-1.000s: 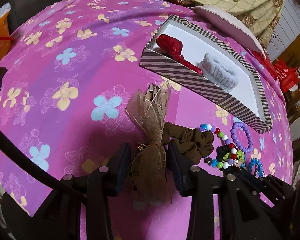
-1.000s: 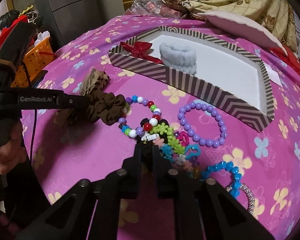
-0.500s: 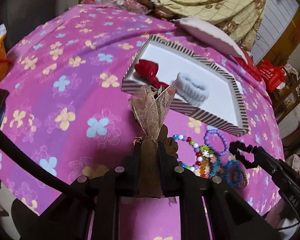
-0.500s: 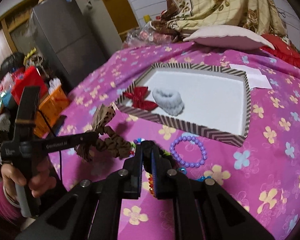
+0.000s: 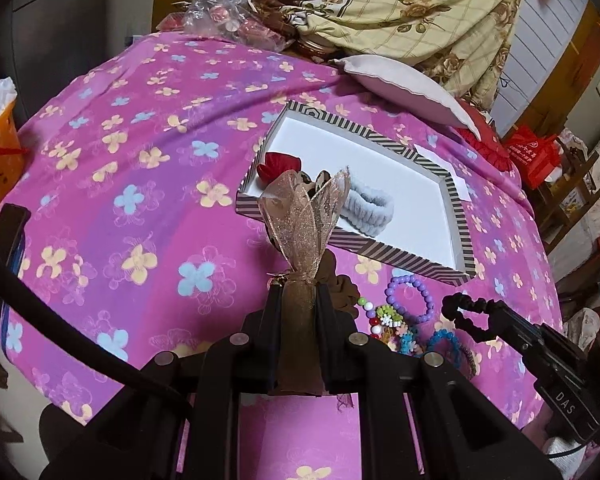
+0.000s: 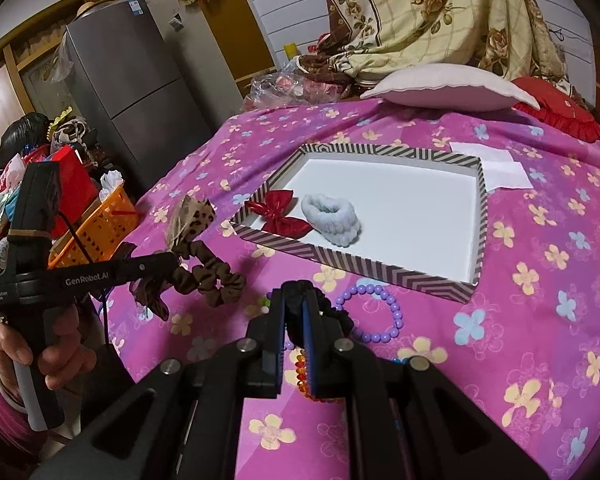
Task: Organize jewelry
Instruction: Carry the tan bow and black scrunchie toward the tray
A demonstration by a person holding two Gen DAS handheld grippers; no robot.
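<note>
A pink floral bedspread [image 6: 540,320] carried a striped tray [image 6: 380,270]; a purple bead bracelet [image 6: 374,312] lay just before it, a pale pillow [image 6: 452,88] beyond it.

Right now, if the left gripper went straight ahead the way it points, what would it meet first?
Likely the near striped wall of the striped tray, close to the grey scrunchie. The left gripper is shut on the brown ribbon scrunchie, and that bow would touch first; depth is uncertain.

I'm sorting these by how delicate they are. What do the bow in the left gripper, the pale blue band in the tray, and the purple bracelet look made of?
Bow: sheer organza-like ribbon, see-through, glittery, on a brown fabric scrunchie.
Pale blue band: soft plush or terry-like fabric with a fuzzy, ribbed surface.
Purple bracelet: glossy round beads, probably plastic.
</note>
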